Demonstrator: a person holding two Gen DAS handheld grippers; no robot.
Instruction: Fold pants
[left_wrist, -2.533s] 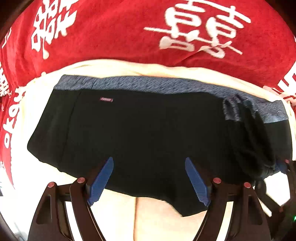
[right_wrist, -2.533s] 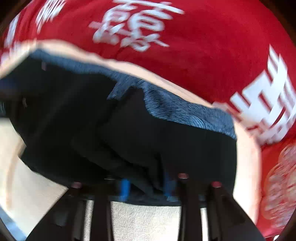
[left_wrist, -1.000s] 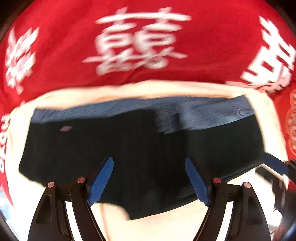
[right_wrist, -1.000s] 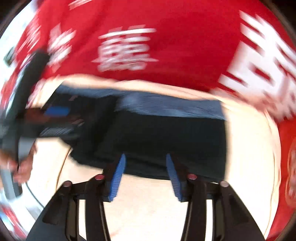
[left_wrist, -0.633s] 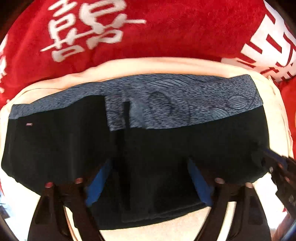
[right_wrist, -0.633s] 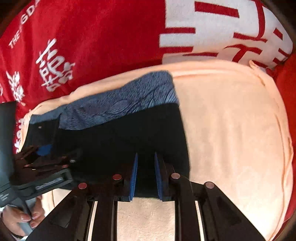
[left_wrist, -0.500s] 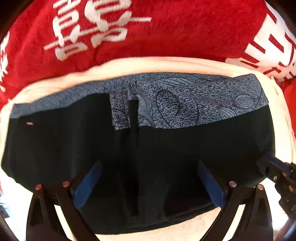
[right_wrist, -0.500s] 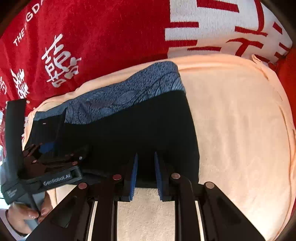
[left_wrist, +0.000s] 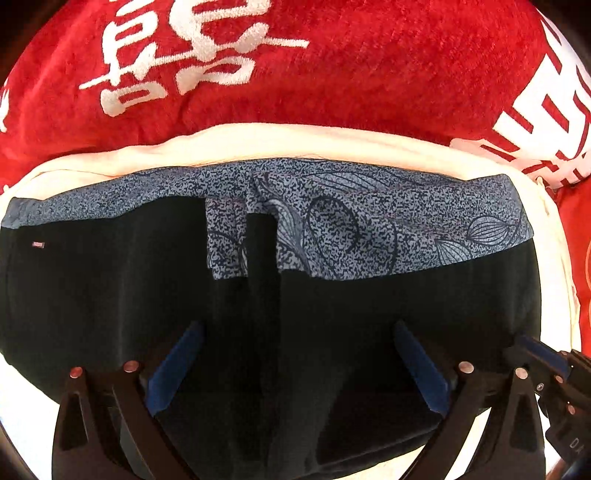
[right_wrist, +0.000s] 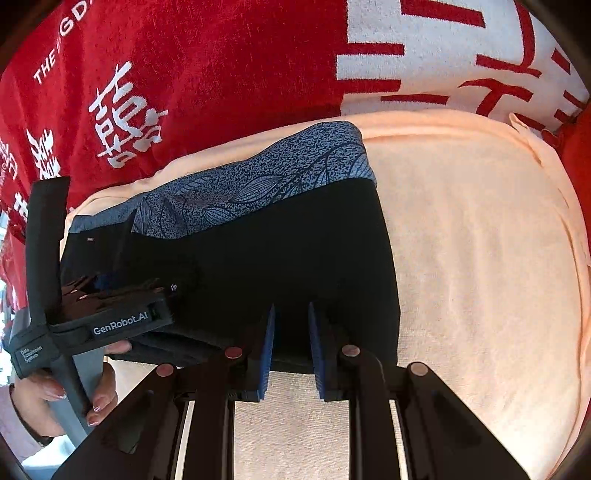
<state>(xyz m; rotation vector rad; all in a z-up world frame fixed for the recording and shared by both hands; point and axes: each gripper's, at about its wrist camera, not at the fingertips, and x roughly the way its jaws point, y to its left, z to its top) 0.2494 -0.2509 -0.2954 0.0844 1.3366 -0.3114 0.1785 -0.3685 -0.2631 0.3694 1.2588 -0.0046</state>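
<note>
The black pants (left_wrist: 332, 314) with a blue-grey patterned waistband (left_wrist: 369, 236) lie folded across a cream towel (left_wrist: 295, 144). One folded layer overlaps the middle. My left gripper (left_wrist: 295, 365) hangs low over the pants' near half. It is wide open, with only flat fabric under it. In the right wrist view my right gripper (right_wrist: 291, 343) sits at the pants' (right_wrist: 295, 240) near right corner. Its blue pads stand close together with the fabric's near edge between them. The left gripper's housing (right_wrist: 125, 325) shows at the left, held by a hand (right_wrist: 99, 391).
A red blanket (left_wrist: 369, 74) with white characters lies under and behind the towel (right_wrist: 480, 258). Bare towel stretches to the right of the pants and along their near edge. The right gripper's blue pad (left_wrist: 535, 350) shows at the right edge of the left wrist view.
The right gripper let go of the bunched part, moved to the pants' right near corner and narrowed its jaws. The left gripper sank closer to the pants and spread its jaws wider.
</note>
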